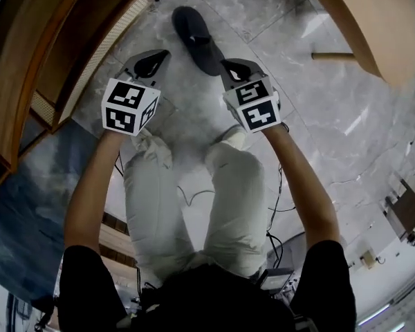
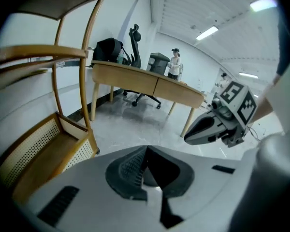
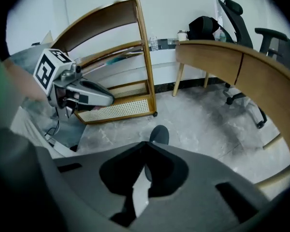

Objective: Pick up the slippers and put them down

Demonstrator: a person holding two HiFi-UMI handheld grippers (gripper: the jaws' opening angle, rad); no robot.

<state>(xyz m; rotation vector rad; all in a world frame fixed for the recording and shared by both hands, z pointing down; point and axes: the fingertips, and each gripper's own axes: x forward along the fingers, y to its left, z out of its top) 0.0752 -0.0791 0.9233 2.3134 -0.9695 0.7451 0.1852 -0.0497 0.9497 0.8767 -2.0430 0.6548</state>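
One dark slipper lies on the pale marble floor, beyond both grippers. In the right gripper view the slipper shows small and far below, just past the jaw tips. My left gripper hangs left of the slipper, its jaws closed tip to tip with nothing between them. My right gripper is held above the slipper's near end, also shut and empty. Each gripper shows in the other's view: the right gripper and the left gripper. No second slipper is in view.
A wooden shelf unit with a cane-panelled base stands to the left. A curved wooden desk is to the right, with office chairs behind it. My own legs and some cables are below. A person stands far off.
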